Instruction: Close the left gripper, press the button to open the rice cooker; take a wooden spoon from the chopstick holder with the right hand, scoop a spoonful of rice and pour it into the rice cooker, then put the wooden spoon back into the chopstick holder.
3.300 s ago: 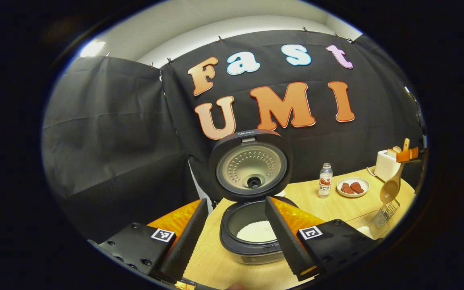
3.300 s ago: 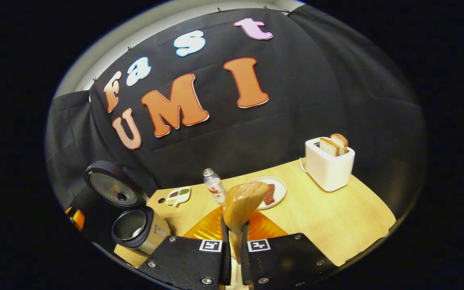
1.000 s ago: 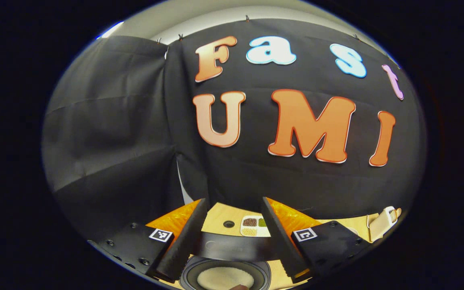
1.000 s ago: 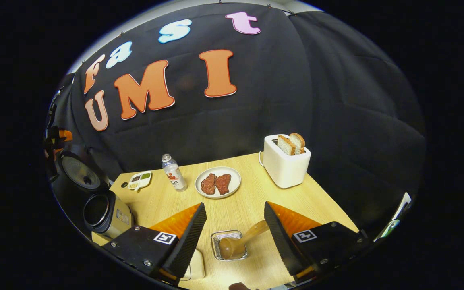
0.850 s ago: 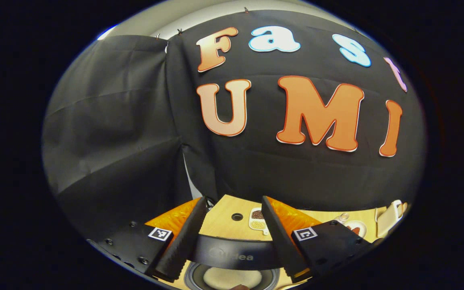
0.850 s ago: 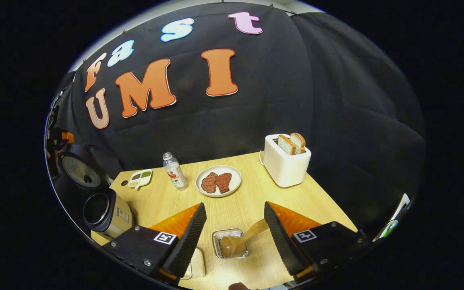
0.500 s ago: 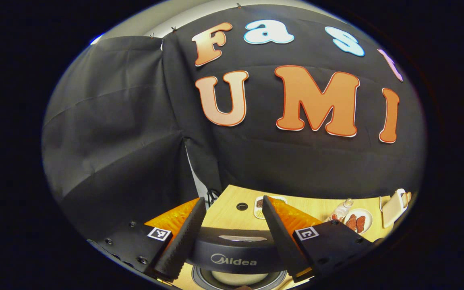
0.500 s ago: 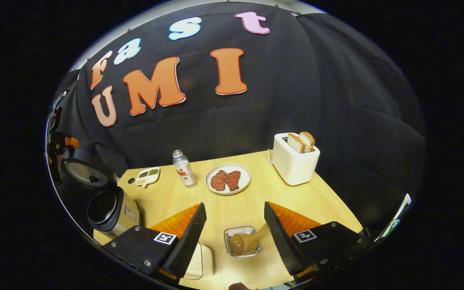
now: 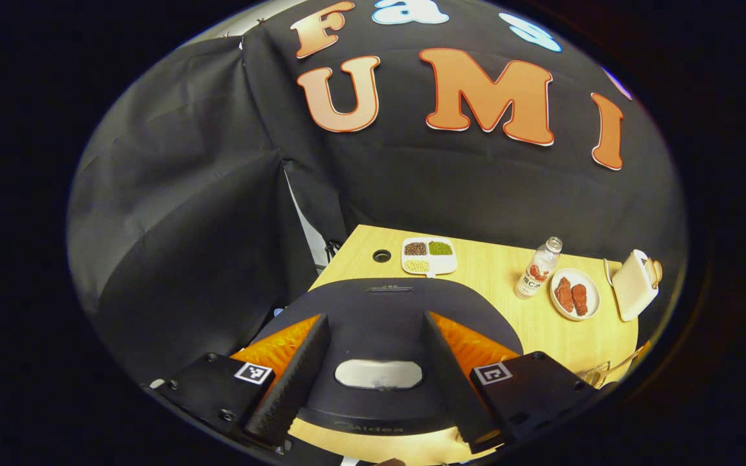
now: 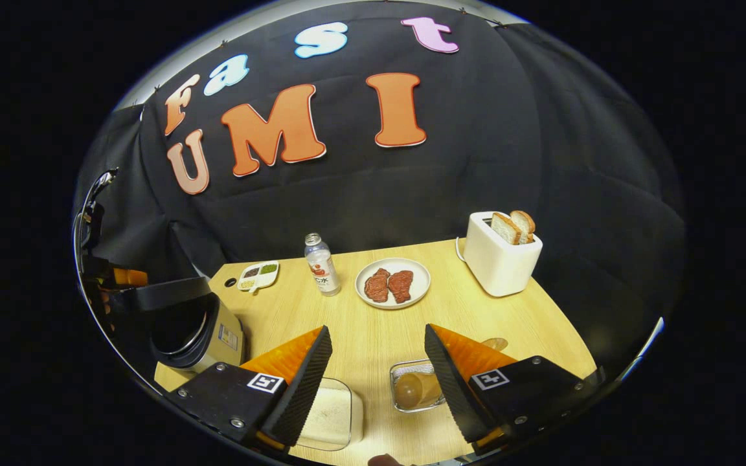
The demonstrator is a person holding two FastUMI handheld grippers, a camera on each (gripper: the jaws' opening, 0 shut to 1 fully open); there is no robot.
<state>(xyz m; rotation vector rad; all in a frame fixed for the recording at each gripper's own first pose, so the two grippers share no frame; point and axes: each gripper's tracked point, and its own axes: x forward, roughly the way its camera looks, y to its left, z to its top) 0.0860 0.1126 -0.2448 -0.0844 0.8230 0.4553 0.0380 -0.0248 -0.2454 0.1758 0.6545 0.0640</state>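
While nearly shut, the rice cooker (image 10: 201, 330) lid (dark, domed) tilts down.

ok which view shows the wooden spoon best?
Right gripper view: the wooden spoon sits bowl-down in the chopstick holder, close between the open right gripper fingers. Left gripper view shows the holder small at the far right edge, handle barely visible.

A staged kitchen booth: black cloth wall (image 10: 476, 162) behind a light wooden table (image 10: 463, 323) laid with a white toaster (image 10: 499, 262), a white plate of meat (image 10: 392, 283), and a dark rice cooker (image 10: 185, 323).
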